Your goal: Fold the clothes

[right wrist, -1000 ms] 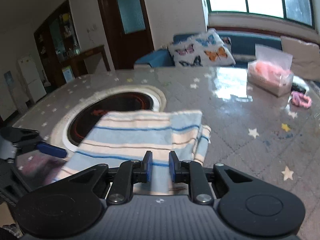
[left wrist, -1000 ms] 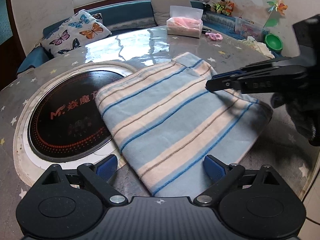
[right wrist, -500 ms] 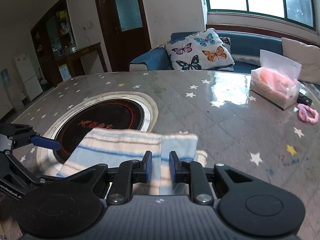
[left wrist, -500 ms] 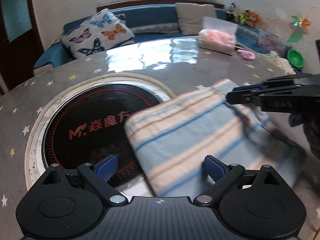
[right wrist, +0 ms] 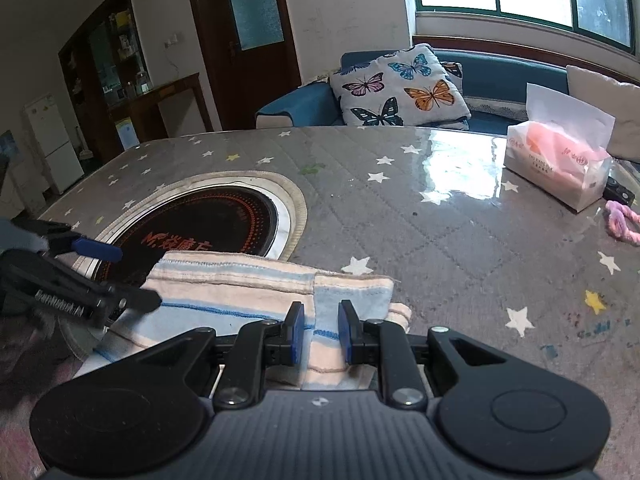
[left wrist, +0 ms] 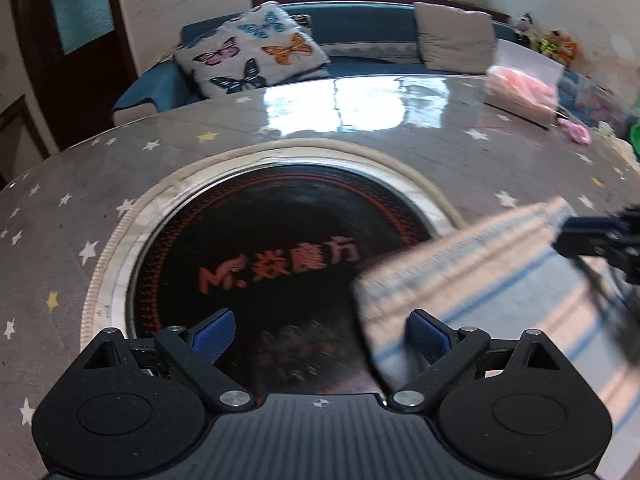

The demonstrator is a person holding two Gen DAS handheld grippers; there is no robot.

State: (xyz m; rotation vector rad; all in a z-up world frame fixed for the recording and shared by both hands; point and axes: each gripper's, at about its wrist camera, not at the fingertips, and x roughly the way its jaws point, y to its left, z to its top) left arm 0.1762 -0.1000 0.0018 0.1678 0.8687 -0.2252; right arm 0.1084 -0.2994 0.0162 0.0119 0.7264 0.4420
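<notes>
One grey star-patterned round tabletop (right wrist: 460, 232) fills both views, with a black circular cooktop inset (left wrist: 280, 248) ringed in cream at its middle. Folded blue-and-cream striped cloth (right wrist: 248, 292) lies at the near edge, partly overlapping the inset's rim. A butterfly-print cushion (right wrist: 404, 88) rests on the blue sofa behind, and a pink tissue pack (right wrist: 560, 160) stands on the far side. The right gripper (right wrist: 319, 334) has its jaws narrowly spread around the cloth's edge, not clearly clamping it. The left gripper (left wrist: 320, 336) hovers beside the cloth, jaws spread wide and holding nothing.
</notes>
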